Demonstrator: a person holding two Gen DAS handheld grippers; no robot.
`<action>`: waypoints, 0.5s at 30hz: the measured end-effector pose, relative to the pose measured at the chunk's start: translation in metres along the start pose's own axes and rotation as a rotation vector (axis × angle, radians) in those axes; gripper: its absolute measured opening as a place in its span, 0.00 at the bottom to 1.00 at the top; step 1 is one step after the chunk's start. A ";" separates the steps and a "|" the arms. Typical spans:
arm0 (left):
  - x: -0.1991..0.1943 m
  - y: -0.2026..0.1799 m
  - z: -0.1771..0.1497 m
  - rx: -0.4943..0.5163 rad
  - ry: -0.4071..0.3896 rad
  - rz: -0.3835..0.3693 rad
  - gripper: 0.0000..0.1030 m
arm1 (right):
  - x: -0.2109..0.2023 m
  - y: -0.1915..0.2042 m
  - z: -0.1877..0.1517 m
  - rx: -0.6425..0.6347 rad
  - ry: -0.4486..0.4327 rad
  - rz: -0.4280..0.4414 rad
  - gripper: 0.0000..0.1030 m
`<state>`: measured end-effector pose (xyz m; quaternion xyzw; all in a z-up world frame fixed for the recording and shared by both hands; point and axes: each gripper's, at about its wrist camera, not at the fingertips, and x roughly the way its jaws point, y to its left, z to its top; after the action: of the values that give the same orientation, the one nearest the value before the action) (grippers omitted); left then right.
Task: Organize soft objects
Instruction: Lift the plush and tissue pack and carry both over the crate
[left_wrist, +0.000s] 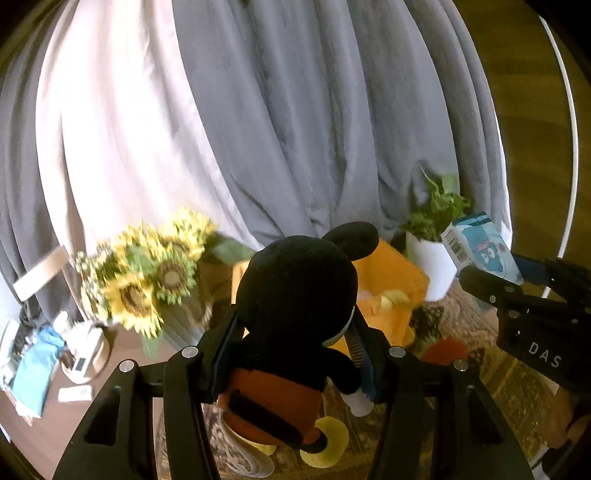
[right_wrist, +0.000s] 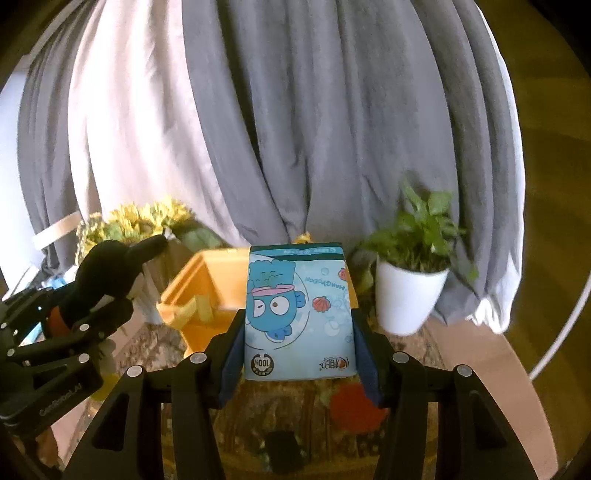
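Observation:
My left gripper (left_wrist: 295, 332) is shut on a black mouse plush toy (left_wrist: 295, 291) with orange shorts and yellow feet, held up above the table. My right gripper (right_wrist: 299, 343) is shut on a light blue tissue pack (right_wrist: 299, 314) printed with a blue cartoon fish, upside down. In the left wrist view the tissue pack (left_wrist: 480, 247) and the right gripper's body show at the right edge. The plush toy (right_wrist: 110, 273) in the left gripper shows at the left of the right wrist view. An open orange bin (right_wrist: 199, 288) stands behind both, also seen as the orange bin (left_wrist: 391, 280).
A white pot with a green plant (right_wrist: 406, 295) stands right of the bin. Sunflowers (left_wrist: 155, 273) in a vase stand to its left. Grey curtains (right_wrist: 295, 129) hang behind. A patterned cloth (right_wrist: 277, 417) with a red patch covers the table. Clutter lies far left (left_wrist: 37, 362).

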<state>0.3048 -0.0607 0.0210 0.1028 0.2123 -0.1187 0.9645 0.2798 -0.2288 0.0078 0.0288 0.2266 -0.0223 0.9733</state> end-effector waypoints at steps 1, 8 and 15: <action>0.001 0.001 0.004 0.004 -0.011 0.007 0.53 | 0.002 -0.001 0.004 -0.001 -0.008 0.007 0.52; 0.018 0.007 0.026 0.028 -0.059 0.039 0.53 | 0.021 0.000 0.026 -0.015 -0.047 0.037 0.52; 0.050 0.017 0.045 0.067 -0.084 0.062 0.53 | 0.054 0.004 0.047 -0.036 -0.051 0.048 0.52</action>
<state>0.3706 -0.0653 0.0418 0.1363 0.1640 -0.1002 0.9718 0.3488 -0.2293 0.0264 0.0164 0.2014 0.0045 0.9794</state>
